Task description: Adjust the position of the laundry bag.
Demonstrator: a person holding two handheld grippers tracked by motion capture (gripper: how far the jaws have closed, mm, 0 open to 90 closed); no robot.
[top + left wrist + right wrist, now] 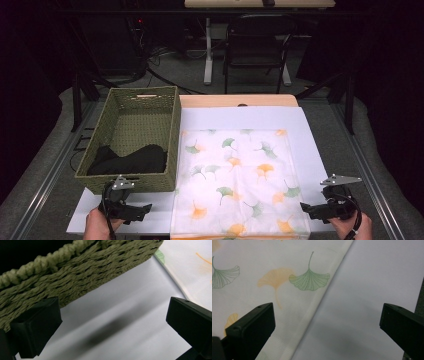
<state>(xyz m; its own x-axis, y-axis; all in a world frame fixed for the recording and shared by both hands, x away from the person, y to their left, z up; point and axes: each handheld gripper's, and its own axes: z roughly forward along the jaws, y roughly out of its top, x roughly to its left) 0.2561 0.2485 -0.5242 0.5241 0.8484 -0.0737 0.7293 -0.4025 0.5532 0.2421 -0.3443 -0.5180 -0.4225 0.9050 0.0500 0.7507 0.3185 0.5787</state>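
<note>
cloth point(235, 182): thin, floppy, light | grab its lower corners at the hem | both my jaws wide, nothing held

Light falls from above on the table point(310, 150), leaving the cloth point(235, 180) bright and slightly washed out; the room beyond is dim. In the left gripper view a soft, blurred shadow crosses the white sheet point(120, 325), and the near jaws look soft
</note>
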